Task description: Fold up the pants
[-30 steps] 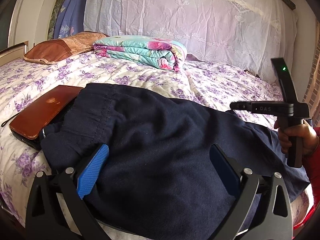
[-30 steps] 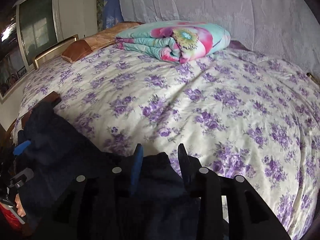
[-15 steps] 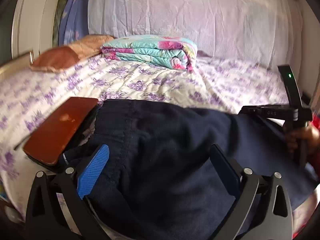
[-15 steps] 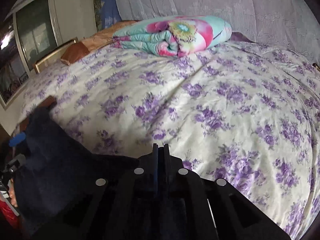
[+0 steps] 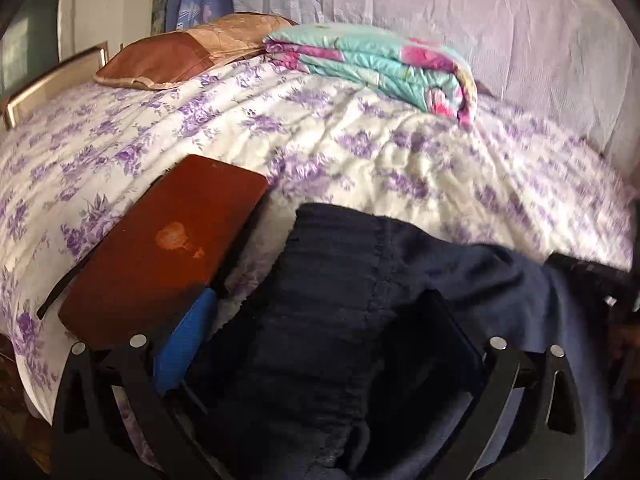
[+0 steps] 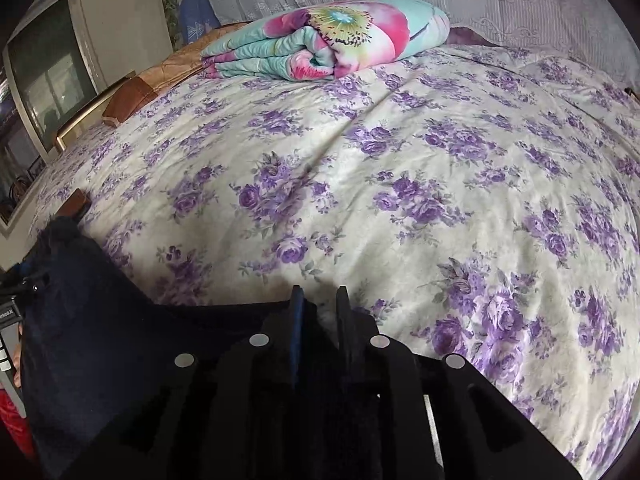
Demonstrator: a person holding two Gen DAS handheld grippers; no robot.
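Pants [image 5: 340, 320] lie bunched at the bed's [image 5: 360, 152] near edge. Left gripper [image 5: 320, 328] fingers are spread over the waistband; right gripper [image 6: 320, 304] fingers pinch the fabric. Step: gripping for a fold. Next, the left fingers must close.

Matt navy knit pants [image 5: 344, 280], glossy brown case [image 5: 168, 248], quilted floral bedspread [image 6: 400, 184]

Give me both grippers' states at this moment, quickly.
Left gripper: jaws open wide, straddling the navy pants, nothing clamped.
Right gripper: jaws nearly shut, pinching the pants' edge.
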